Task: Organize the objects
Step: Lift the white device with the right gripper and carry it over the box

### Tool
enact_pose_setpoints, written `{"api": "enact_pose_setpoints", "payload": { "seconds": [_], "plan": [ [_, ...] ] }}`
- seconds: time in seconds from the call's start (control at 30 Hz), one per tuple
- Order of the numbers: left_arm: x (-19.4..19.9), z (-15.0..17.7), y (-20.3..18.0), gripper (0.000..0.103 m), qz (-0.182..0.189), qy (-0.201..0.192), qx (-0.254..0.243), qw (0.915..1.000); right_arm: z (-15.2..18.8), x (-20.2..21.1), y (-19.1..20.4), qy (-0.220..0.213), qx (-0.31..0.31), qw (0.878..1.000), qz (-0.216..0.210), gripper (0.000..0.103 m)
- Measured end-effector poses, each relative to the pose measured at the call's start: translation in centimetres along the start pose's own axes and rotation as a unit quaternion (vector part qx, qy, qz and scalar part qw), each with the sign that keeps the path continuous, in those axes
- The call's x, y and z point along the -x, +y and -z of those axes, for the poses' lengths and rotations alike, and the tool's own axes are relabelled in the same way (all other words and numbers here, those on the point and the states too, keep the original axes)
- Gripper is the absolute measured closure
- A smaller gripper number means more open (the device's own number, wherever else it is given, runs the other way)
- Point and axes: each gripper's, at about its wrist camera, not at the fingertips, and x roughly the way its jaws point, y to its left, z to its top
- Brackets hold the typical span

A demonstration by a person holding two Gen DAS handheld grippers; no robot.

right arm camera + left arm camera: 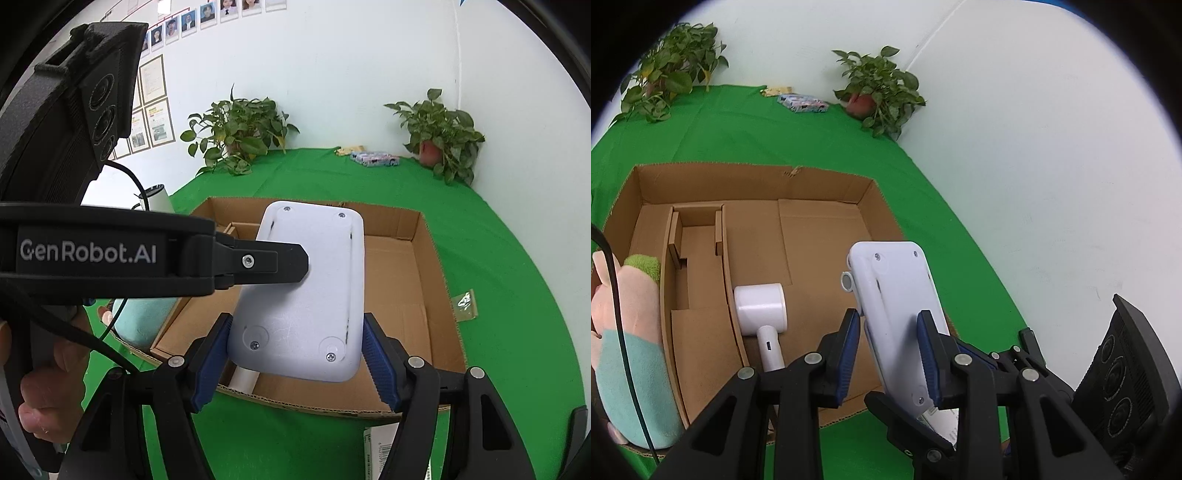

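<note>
A white flat plastic device with screws on its back is held above the open cardboard box. My left gripper is shut on its thin edges; one left finger shows lying across it in the right wrist view. My right gripper has its blue pads on either side of the device's near end, with small gaps. A white hair dryer lies in the box. A pink and teal plush toy lies in the box's left compartment.
Cardboard dividers split the box. Two potted plants and a colourful packet stand at the back of the green cloth. A small clear bag lies right of the box. A white wall is close on the right.
</note>
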Motion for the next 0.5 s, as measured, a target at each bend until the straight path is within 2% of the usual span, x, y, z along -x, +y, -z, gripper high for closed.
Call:
{"api": "enact_pose_setpoints", "payload": {
  "seconds": [0.5],
  "plan": [
    [-6.7,0.4,3.6,0.073,-0.039,0.075,0.042,0.9956,1.7,-9.0,-3.9,0.082,-0.039,0.995,-0.045,0.037]
  ]
}}
